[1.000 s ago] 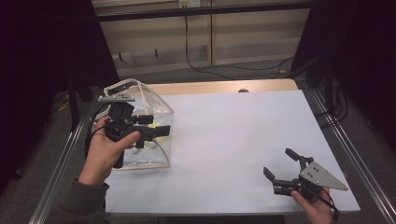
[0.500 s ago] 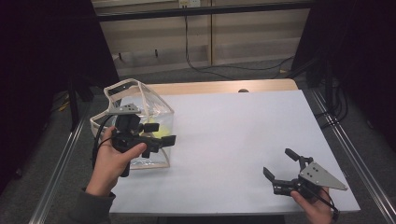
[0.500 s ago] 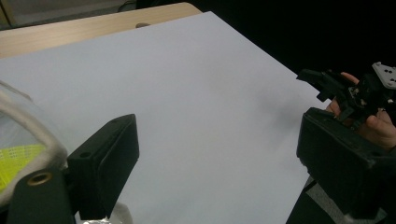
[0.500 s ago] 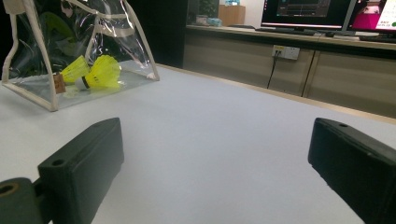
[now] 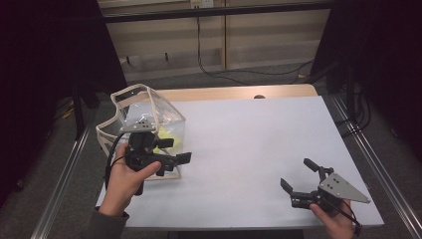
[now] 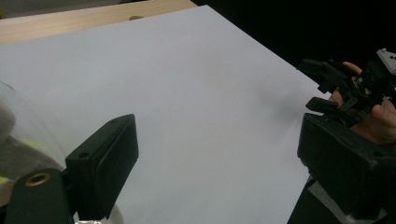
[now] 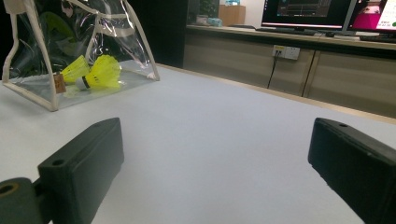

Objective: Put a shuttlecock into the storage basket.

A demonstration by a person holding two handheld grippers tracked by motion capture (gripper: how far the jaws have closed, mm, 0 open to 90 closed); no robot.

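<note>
Clear plastic pouch (image 5: 149, 119) with yellow shuttlecocks (image 7: 95, 70) just behind spread left claw (image 5: 174, 152); right claw (image 5: 298, 180) spread, empty, well apart.

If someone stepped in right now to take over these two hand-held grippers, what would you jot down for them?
Left gripper: open, empty, over the near side of the clear bag.
Right gripper: open, empty, low over the white table at the near right.
Bag: stands at the table's left edge, top open, with two yellow shuttlecocks inside.
Done: nothing is gripped.
Left: probably handling the bag or the shuttlecocks; the left gripper is nearest.
</note>
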